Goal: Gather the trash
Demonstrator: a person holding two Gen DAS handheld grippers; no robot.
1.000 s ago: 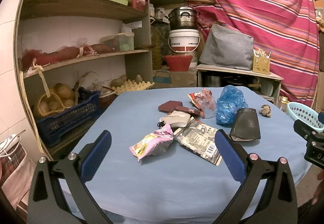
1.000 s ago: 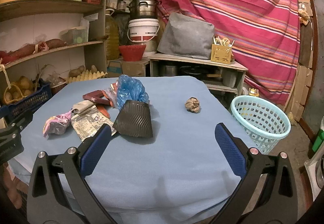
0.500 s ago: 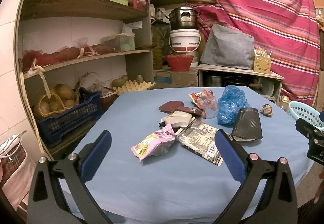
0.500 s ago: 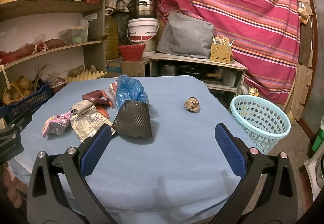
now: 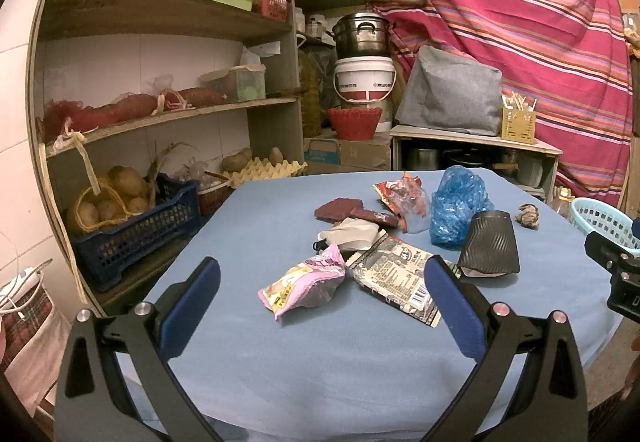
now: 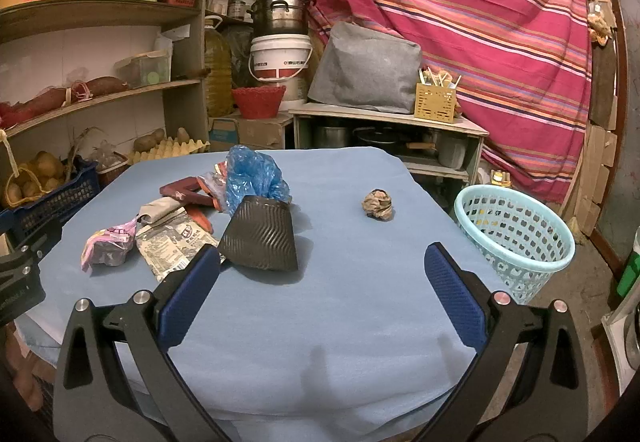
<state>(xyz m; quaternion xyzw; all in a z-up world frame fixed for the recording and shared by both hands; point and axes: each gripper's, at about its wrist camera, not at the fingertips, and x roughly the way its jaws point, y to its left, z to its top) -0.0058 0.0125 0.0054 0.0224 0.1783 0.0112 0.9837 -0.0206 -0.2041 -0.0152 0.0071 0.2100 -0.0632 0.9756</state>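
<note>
Trash lies on the blue table [image 5: 280, 354]: a pink snack bag [image 5: 304, 284], a printed foil wrapper [image 5: 398, 288], a black ribbed paper cup [image 5: 490, 246] on its side, a blue plastic bag [image 5: 456, 208], a red wrapper [image 5: 400, 196], dark red packets [image 5: 340, 208] and a crumpled paper ball [image 6: 378, 204]. A light blue mesh basket [image 6: 516, 234] stands on the floor right of the table. My left gripper [image 5: 320, 298] is open and empty, just short of the pink bag. My right gripper [image 6: 322, 288] is open and empty, near the cup [image 6: 262, 240].
Wooden shelves [image 5: 160, 114] with potatoes and a dark blue crate [image 5: 136, 230] stand left of the table. A low cabinet [image 6: 388, 122] with a grey cover, a bucket and pots stands behind it. A striped cloth [image 6: 460, 14] hangs at the back.
Both grippers have edged slightly forward toward the trash; the items look a little nearer. Nothing was picked up or moved.
</note>
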